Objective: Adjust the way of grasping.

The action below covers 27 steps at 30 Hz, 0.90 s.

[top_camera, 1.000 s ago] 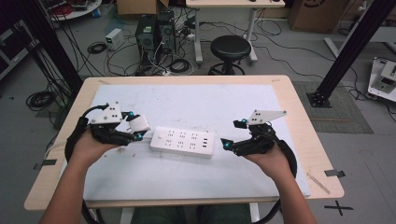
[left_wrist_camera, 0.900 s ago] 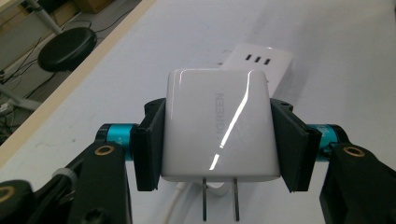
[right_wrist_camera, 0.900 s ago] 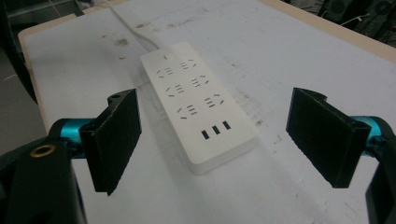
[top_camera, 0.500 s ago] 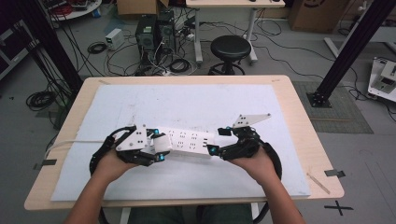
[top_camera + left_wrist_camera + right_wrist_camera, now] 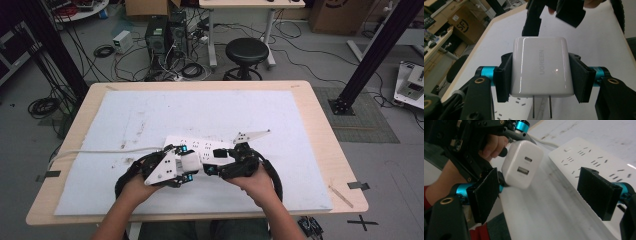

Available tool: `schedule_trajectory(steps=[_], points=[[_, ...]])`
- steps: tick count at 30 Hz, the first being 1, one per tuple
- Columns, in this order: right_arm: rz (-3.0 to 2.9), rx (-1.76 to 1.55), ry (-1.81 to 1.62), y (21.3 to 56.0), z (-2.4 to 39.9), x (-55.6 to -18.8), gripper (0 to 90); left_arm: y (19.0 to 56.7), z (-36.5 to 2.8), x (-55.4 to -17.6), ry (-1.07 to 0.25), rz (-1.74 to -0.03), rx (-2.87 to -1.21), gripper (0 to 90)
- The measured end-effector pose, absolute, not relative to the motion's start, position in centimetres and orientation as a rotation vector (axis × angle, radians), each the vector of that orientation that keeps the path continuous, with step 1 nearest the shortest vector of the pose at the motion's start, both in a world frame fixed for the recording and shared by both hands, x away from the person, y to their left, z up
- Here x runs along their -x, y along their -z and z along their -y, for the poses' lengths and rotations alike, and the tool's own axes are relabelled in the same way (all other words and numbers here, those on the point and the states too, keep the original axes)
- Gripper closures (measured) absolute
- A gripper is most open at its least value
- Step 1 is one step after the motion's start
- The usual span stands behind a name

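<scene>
A white power strip [image 5: 200, 146] lies flat on the mat, its cord [image 5: 100, 151] trailing left. My left gripper [image 5: 186, 165] is shut on a white USB charger [image 5: 191, 162]. In the left gripper view the pads clamp the charger's [image 5: 540, 67] two sides, prongs [image 5: 541, 107] pointing down above the strip's [image 5: 520, 106] sockets. My right gripper [image 5: 212, 169] points left at the charger, its jaws wide apart with nothing held. In the right gripper view the charger's [image 5: 522, 163] USB ports face the camera, and one pad [image 5: 599, 192] hangs over the strip [image 5: 594, 162].
A white mat [image 5: 200, 107] covers most of the wooden table [image 5: 325, 150]. Beyond the far edge stand a black stool [image 5: 246, 52] and computer towers [image 5: 160, 32] among floor cables. A black post [image 5: 375, 55] rises at the right.
Both hands have drawn together and sunk. The left gripper carried the charger right, over the strip's near edge. The right gripper slid left until it nearly meets the charger.
</scene>
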State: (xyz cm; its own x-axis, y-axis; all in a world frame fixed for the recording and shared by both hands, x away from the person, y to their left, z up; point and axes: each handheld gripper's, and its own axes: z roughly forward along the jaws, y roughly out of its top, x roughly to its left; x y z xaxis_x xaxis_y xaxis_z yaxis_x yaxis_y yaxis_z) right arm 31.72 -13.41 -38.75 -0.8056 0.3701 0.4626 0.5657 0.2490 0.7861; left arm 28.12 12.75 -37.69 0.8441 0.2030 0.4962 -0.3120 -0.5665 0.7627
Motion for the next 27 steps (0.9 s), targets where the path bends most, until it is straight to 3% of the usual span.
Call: schedule_trajectory(steps=[6,27], points=[[2.235,0.851,1.616,39.5,12.8,-31.7,18.4,38.0,-11.7,-27.4,-0.704,0.142,-2.069,42.4],[2.051,0.771,1.602,40.6,12.1,-31.8,57.0,37.4,-10.7,-26.8,-0.758,0.195,-2.060,42.4]])
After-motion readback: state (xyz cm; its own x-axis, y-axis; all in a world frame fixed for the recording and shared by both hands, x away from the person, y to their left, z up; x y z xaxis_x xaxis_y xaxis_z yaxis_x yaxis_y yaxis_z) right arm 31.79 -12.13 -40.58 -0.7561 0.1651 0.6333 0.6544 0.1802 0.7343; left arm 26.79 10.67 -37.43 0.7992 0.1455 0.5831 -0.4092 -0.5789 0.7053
